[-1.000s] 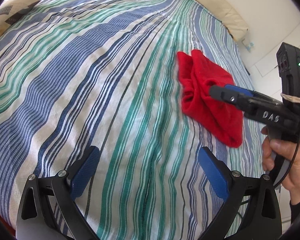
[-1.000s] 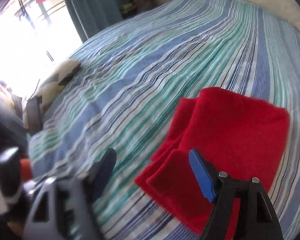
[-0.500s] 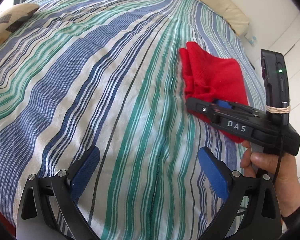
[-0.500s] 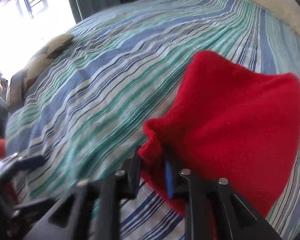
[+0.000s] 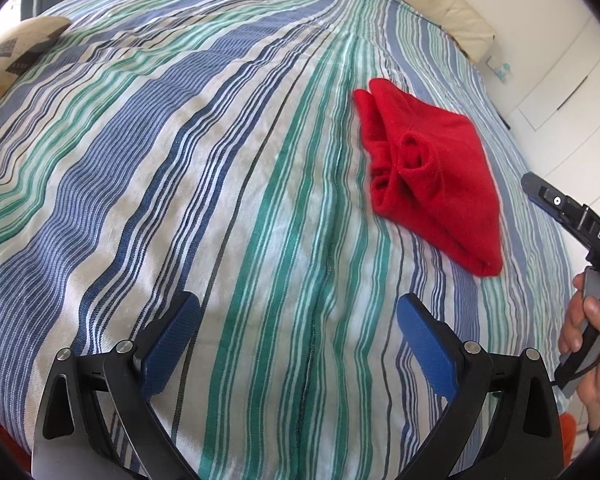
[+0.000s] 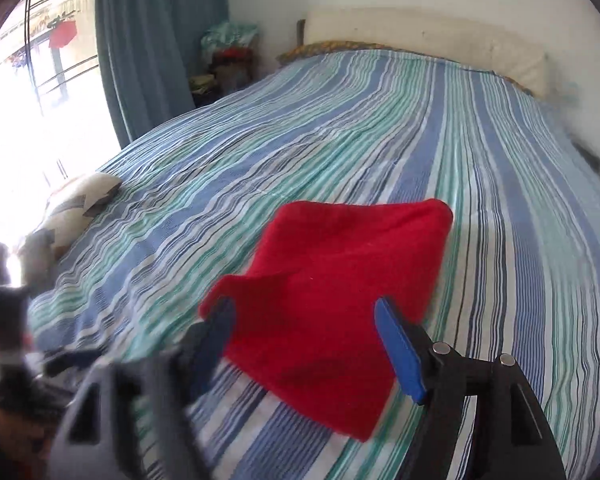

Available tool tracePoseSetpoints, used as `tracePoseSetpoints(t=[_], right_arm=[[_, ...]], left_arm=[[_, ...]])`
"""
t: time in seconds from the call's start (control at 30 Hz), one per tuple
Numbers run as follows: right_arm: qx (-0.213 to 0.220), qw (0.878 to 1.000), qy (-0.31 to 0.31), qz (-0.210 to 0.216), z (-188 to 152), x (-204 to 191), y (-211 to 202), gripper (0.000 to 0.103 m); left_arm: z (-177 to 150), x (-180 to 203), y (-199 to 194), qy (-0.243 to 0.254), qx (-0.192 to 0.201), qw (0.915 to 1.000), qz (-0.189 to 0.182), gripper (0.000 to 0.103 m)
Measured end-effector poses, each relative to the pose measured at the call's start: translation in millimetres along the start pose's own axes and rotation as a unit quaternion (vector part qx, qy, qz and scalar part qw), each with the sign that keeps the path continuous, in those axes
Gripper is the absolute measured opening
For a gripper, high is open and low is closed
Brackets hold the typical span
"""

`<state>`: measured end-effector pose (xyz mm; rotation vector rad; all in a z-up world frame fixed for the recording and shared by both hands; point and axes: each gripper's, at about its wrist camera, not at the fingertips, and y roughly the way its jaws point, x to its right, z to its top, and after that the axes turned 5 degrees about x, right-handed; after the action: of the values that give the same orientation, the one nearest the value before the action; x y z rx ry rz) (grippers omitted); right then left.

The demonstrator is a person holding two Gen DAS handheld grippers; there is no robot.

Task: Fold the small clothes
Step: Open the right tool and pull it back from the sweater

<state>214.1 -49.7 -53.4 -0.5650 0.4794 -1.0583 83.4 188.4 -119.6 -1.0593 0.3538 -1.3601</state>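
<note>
A small red garment (image 5: 432, 176) lies folded on the striped bedspread (image 5: 220, 184), with a rolled fold at its near left side. In the right wrist view the red garment (image 6: 332, 292) lies just past the fingers. My left gripper (image 5: 298, 340) is open and empty above the bedspread, well short of the garment. My right gripper (image 6: 304, 344) is open and empty, with its blue pads apart over the near edge of the garment. The right gripper also shows at the right edge of the left wrist view (image 5: 568, 212), held by a hand and clear of the garment.
A patterned cushion (image 6: 76, 208) lies at the left edge of the bed. A cream headboard (image 6: 428, 36) runs along the far side. A blue curtain (image 6: 152, 48) and a bright window are at the left. White cupboard doors (image 5: 572, 92) stand to the right.
My right gripper was shut on the near edge of the red garment half a second ago; it has opened, let the garment go and drawn back. The left gripper has stayed open.
</note>
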Motion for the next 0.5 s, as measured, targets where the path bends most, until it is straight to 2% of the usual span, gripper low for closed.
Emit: tracePoseSetpoints(t=[0.1, 0.17, 0.2, 0.23, 0.33, 0.5], right_arm=[[-0.023, 0.999, 0.028, 0.026, -19.6, 21.1, 17.8, 0.066], [-0.072, 0.995, 0.057, 0.045, -40.9, 29.2, 44.1, 0.065], [-0.106, 0.991, 0.071, 0.042, -53.0, 33.0, 58.6, 0.062], [-0.119, 0.99, 0.075, 0.034, -62.3, 34.7, 64.4, 0.062], [-0.079, 0.993, 0.078, 0.034, -60.4, 32.8, 39.9, 0.062], [-0.009, 0.998, 0.04, 0.049, -29.9, 14.1, -3.8, 0.062]], left_arm=[[-1.8, 1.1, 1.3, 0.008, 0.003, 0.9999, 0.009, 0.099], [-3.7, 1.2, 3.1, 0.014, 0.005, 0.9997, 0.018, 0.099], [-4.5, 1.3, 3.9, 0.017, 0.007, 0.9996, 0.022, 0.099], [-5.1, 1.3, 4.2, 0.019, 0.009, 0.9995, 0.026, 0.099], [-6.1, 2.2, 4.9, 0.021, 0.012, 0.9992, 0.03, 0.099], [-7.4, 10.1, 11.2, 0.034, 0.012, 0.9987, 0.035, 0.099]])
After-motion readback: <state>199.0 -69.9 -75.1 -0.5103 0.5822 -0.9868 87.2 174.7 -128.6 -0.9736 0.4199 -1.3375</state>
